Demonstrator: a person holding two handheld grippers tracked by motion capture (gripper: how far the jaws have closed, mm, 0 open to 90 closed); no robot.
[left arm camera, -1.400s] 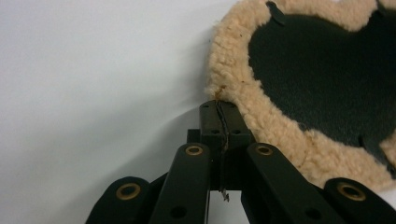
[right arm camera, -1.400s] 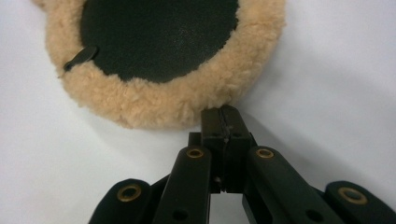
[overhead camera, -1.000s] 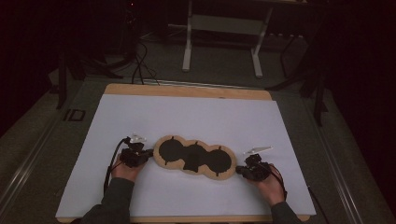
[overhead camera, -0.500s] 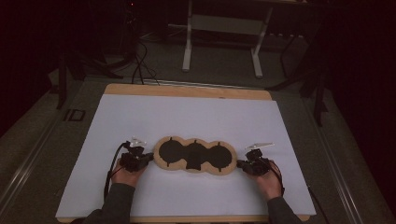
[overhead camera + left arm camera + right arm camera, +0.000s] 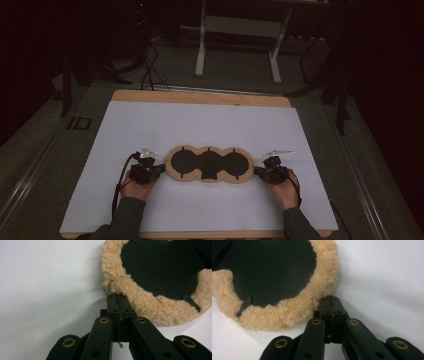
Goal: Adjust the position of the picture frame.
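The room is dark beyond the table, with a metal stand's legs and loose cables on the floor behind, and a white sheet (image 5: 210,125) covers the wooden bench top (image 5: 200,97) almost to its edges. On that sheet, toward the near edge and roughly midway between the side edges, lies a fleece-rimmed pad (image 5: 209,164) of three joined black rounds bordered in tan fleece, its long axis running side to side, parallel to the near edge. The left gripper (image 5: 161,169) has its jaws pressed flat together with nothing between them, and their tips touch the fleece at the pad's left end, as its own view shows (image 5: 117,298). The right gripper (image 5: 257,171) is likewise closed on nothing, its tips just against the fleece at the right end (image 5: 330,301). So the pad lies straight ahead of each pair of jaws, between the two, each hand equally near its own end. I'd judge the next move must begin with the jaws opening if the fleece border is to be pinched. No container stands on the bench.
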